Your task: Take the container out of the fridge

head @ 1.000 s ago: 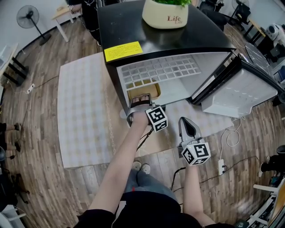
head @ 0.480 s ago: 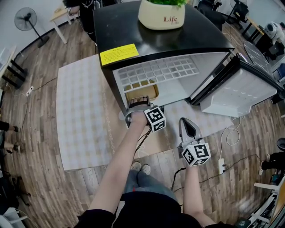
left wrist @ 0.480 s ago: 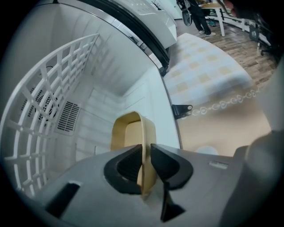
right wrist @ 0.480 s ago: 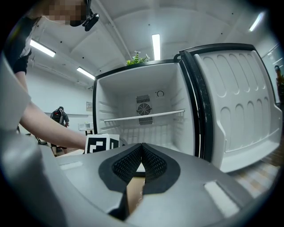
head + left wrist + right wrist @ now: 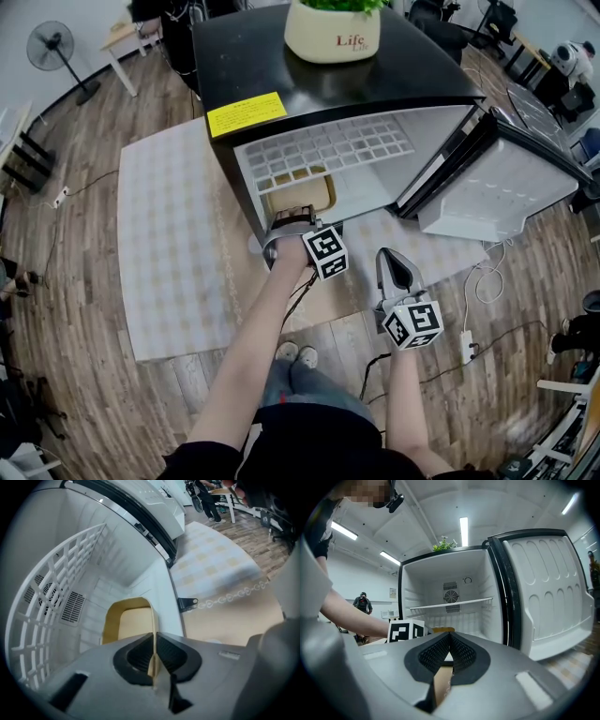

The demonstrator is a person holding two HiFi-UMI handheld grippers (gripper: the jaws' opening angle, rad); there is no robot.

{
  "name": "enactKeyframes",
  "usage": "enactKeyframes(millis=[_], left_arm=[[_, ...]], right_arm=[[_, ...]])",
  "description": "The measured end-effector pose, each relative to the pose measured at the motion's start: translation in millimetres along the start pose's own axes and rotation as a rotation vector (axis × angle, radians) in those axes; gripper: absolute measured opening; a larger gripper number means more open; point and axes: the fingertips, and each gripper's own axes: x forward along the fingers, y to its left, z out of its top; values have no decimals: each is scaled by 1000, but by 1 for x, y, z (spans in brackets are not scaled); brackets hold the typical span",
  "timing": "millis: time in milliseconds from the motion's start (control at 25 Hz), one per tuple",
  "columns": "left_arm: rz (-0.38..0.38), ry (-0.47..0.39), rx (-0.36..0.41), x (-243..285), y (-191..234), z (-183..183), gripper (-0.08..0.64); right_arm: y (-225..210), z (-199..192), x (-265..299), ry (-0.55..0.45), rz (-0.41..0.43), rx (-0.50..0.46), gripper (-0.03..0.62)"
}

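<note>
Clamping the container (image 5: 133,620) wall — left gripper (image 5: 153,641); contact unclear overhead.

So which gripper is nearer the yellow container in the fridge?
Left. The left gripper is shut on the container rim at the fridge opening; the right gripper hangs outside, shut, apart from it.

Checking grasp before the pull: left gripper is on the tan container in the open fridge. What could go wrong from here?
1. The left gripper pinches just one thin wall of the tan plastic container; it may tilt or slip when pulled.
2. The white wire shelf sits above it; lifting could knock the rim against it.
3. The right gripper is shut, outside the black fridge, so gives no support.
</note>
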Motion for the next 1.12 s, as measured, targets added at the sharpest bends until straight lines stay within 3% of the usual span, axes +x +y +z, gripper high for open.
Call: enactKeyframes(millis=[200,440,840,1120], left_arm=[[-12,-49,-13,-9,-6,8,27],[-16,-205,-98,-38,-10,35,26],[-66,-611,-376,-118,-29,91,26],[-80,-873,-604,-180,-12,104,25]], right_arm=[[-1,2,-8,-7,-19,1,6],[-6,2,-23,-12,-67,0,5],[-21,7,-62,-39,-186,-4,6],[-24,20,-86,-86,-271,-12,6]])
